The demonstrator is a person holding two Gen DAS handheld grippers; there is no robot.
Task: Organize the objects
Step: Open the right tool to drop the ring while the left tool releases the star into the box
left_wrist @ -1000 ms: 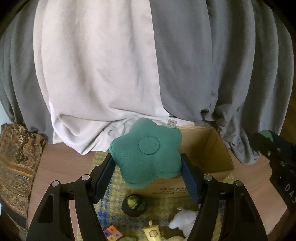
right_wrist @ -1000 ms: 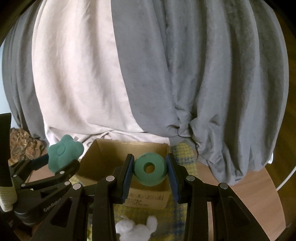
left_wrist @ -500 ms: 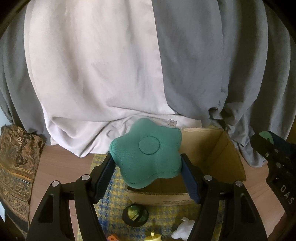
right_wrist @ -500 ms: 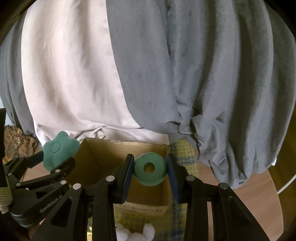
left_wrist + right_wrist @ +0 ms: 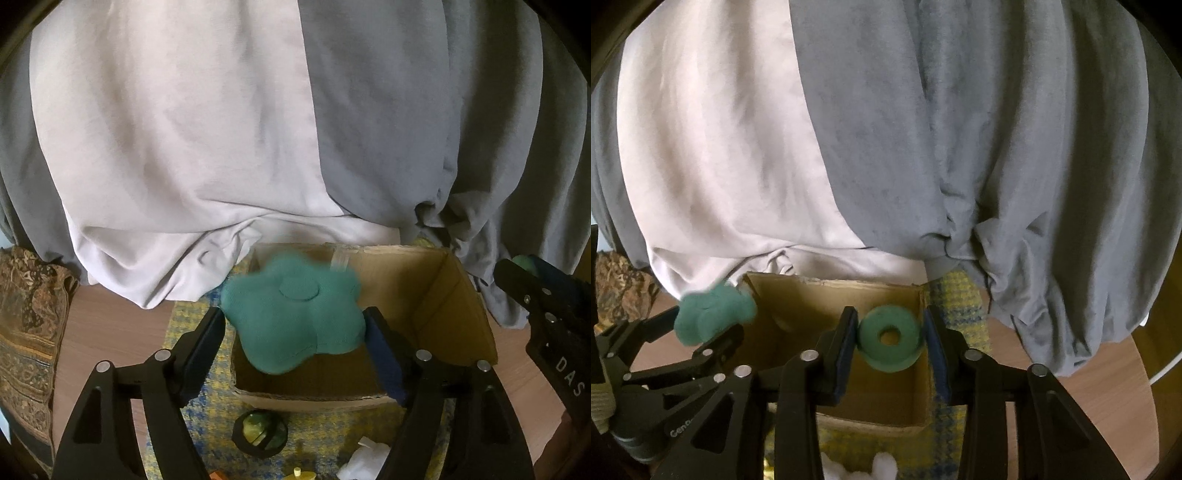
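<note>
A green flower-shaped cushion point(image 5: 295, 314) sits blurred and tilted between the fingers of my left gripper point(image 5: 295, 328), over the left part of the open cardboard box point(image 5: 458, 306). The fingers stand wider than before; contact with the cushion is unclear. It also shows in the right wrist view point(image 5: 714, 314). A green ring point(image 5: 889, 338) sits between the fingers of my right gripper point(image 5: 889, 332) over the box point(image 5: 827, 299), with a small gap at each side.
The box stands on a yellow-blue checked mat point(image 5: 207, 435) on a wooden table point(image 5: 107, 332). Near the box front lie a dark green round object point(image 5: 259, 434), a white plush point(image 5: 364, 456) and a yellow toy point(image 5: 297, 474). Grey and white drapes hang behind; patterned cloth point(image 5: 26, 332) lies at left.
Both grippers moved forward over the box. The left fingers spread and the flower cushion tipped and blurred. The right fingers opened slightly around the ring.
</note>
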